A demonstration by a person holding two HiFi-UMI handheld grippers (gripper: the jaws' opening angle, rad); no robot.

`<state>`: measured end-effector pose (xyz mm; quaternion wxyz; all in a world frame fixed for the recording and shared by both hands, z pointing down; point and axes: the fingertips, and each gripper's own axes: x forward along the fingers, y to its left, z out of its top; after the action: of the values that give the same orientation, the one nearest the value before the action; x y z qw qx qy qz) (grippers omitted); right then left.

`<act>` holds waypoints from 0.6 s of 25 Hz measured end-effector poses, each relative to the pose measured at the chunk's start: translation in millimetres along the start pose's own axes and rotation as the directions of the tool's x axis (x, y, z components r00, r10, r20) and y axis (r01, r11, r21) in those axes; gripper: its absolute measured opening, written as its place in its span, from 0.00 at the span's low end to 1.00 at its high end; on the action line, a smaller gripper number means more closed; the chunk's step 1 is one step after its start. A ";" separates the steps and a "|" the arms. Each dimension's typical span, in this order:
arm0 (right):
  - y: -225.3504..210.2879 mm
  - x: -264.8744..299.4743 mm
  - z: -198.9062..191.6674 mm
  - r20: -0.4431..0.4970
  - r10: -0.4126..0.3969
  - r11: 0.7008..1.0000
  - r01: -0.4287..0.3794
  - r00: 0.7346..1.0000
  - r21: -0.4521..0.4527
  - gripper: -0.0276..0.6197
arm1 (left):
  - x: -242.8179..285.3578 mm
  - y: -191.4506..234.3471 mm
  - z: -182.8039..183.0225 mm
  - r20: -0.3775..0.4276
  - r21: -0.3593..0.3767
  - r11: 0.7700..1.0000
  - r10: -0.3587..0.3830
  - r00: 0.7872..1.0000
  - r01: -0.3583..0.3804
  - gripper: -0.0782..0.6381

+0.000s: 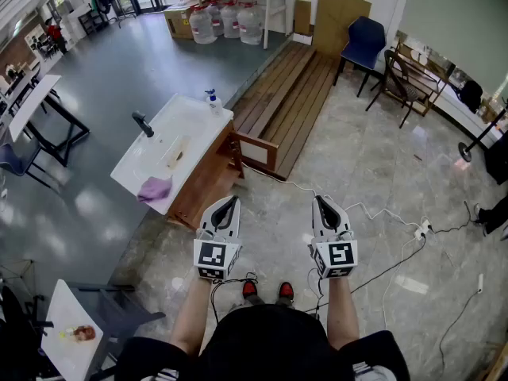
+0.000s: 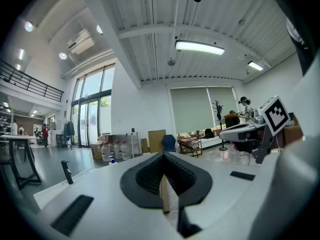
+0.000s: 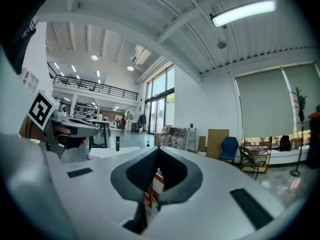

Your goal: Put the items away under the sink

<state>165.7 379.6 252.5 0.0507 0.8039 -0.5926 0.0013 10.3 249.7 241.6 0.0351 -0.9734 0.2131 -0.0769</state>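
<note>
A white sink (image 1: 190, 117) on a wooden cabinet (image 1: 208, 182) stands ahead on the left. It carries a black faucet (image 1: 143, 124), a purple cloth (image 1: 155, 188) at its near end and a blue-capped soap bottle (image 1: 211, 98) at the far corner. A brownish thing (image 1: 176, 153) lies in the basin. My left gripper (image 1: 225, 205) and right gripper (image 1: 324, 202) are held side by side over the floor, short of the cabinet and pointing forward. Both are shut with nothing between the jaws. The faucet (image 2: 65, 172) shows low in the left gripper view, and the cloth (image 3: 92, 157) in the right gripper view.
A wooden platform (image 1: 286, 94) runs beyond the cabinet. Water jugs (image 1: 226, 21) stand under a white table at the back. A blue chair (image 1: 363, 44) and a wooden chair (image 1: 401, 78) stand at the right. Cables (image 1: 397, 236) trail over the floor. A black-legged table (image 1: 32, 105) stands at the left.
</note>
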 end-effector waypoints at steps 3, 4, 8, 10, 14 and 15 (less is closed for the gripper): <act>3.9 -0.3 -0.1 -0.008 -0.002 1.000 0.002 1.000 -0.007 0.09 | -1.3 2.0 -6.7 0.004 -0.008 1.000 -0.010 1.000 0.010 0.12; 5.5 0.0 -0.1 -0.011 -0.002 1.000 0.002 1.000 -0.006 0.09 | -2.0 3.4 -7.9 0.004 -0.009 1.000 -0.011 1.000 0.011 0.12; 12.3 1.5 0.7 -0.008 0.000 1.000 0.000 1.000 0.000 0.09 | -7.1 10.1 -9.4 0.002 -0.015 1.000 -0.007 1.000 0.007 0.12; 17.2 3.1 3.2 -0.001 0.012 1.000 -0.012 1.000 0.013 0.09 | -9.6 13.6 -10.6 0.004 -0.019 1.000 -0.005 1.000 0.005 0.12; 36.5 12.6 11.8 0.021 0.060 0.998 -0.061 0.998 0.024 0.09 | -16.2 27.8 -15.6 -0.003 -0.024 1.000 0.006 1.000 -0.006 0.12; 45.0 16.2 12.8 0.017 0.081 0.996 -0.081 0.997 0.020 0.09 | -19.0 32.9 -17.4 -0.004 -0.025 1.000 0.011 1.000 -0.011 0.12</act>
<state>126.9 349.9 244.4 0.0373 0.7796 -0.6252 0.0028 -23.1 227.3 252.9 0.0229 -0.9724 0.2196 -0.0759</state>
